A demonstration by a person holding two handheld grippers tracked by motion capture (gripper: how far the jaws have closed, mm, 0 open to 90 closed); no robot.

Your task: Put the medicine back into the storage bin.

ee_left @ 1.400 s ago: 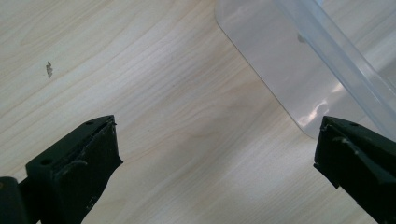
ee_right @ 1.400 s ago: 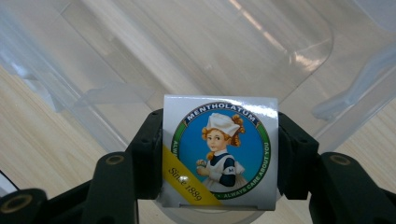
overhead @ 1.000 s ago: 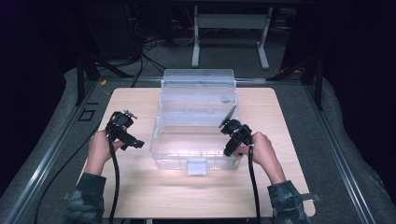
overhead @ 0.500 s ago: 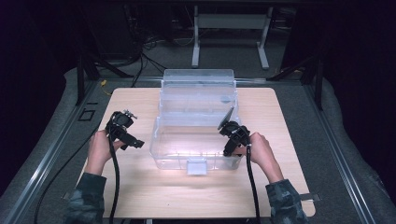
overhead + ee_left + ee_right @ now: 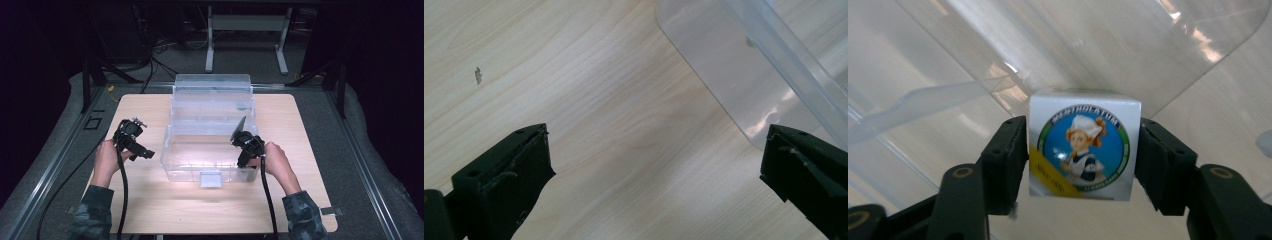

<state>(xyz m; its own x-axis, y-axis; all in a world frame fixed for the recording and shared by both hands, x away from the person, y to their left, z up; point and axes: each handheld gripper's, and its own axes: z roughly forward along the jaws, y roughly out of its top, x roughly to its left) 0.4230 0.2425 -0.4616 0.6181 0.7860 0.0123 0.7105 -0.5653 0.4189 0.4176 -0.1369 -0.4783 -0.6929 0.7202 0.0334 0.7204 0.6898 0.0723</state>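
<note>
A clear plastic bin (image 5: 210, 130) stands mid-table with its lid raised at the back. My right gripper (image 5: 1083, 147) is shut on a small white box (image 5: 1083, 107) with a round blue nurse label. Its jaws have just been opening slightly, and the box is still between the pads. In the high view this gripper (image 5: 245, 146) hovers over the bin's front right corner. My left gripper (image 5: 142, 151) is open with nothing in it, just left of the bin's left wall. In its own view the left gripper (image 5: 656, 145) looks down on bare wood and a bin corner (image 5: 734, 75).
The wooden table (image 5: 150, 210) has bare room in front of the bin and on both sides. A latch tab (image 5: 210, 178) sticks out from the bin's front wall. Black cables trail from both grippers toward the near edge. Dark floor and a metal stand (image 5: 245, 30) lie behind.
The right hand has edged slightly left, toward the inside of the bin, still carrying the box. The left hand and the bin have stayed where they were.
</note>
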